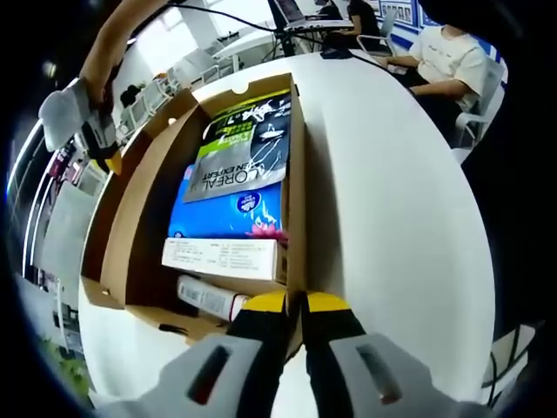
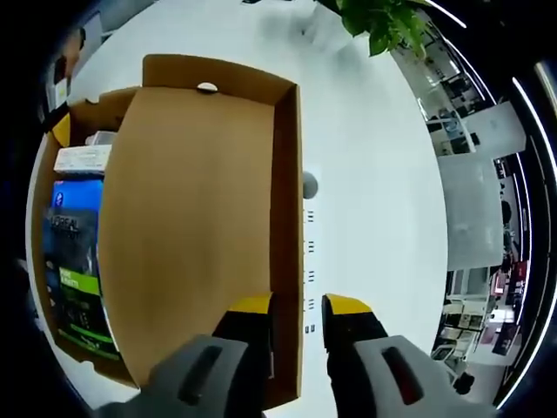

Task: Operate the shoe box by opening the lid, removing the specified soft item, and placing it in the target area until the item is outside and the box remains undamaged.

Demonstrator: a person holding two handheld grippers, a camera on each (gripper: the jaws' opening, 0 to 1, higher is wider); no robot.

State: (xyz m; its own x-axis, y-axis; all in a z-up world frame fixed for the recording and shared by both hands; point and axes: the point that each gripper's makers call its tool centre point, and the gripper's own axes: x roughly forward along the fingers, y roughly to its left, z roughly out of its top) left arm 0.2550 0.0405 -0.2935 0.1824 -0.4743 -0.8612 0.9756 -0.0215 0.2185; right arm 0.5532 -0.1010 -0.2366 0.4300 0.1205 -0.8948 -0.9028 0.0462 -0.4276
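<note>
Shoe box point(image 1: 296, 218) open on white table point(image 1: 392, 226); left gripper point(image 1: 296, 305) pinches its side wall, right gripper point(image 2: 298, 306) pinches raised lid point(image 2: 191, 235) rim. Blue soft pack point(image 1: 228, 213) lies inside box.

Each tool is built alike. The left tool point(image 1: 295, 306) is formed of two black jaws capped with yellow tips, carried on pale grey housings with a dark slot set in each. The right tool point(image 2: 298, 309) is seen with the same yellow-tipped black jaws and grey slotted housings behind them.
</note>
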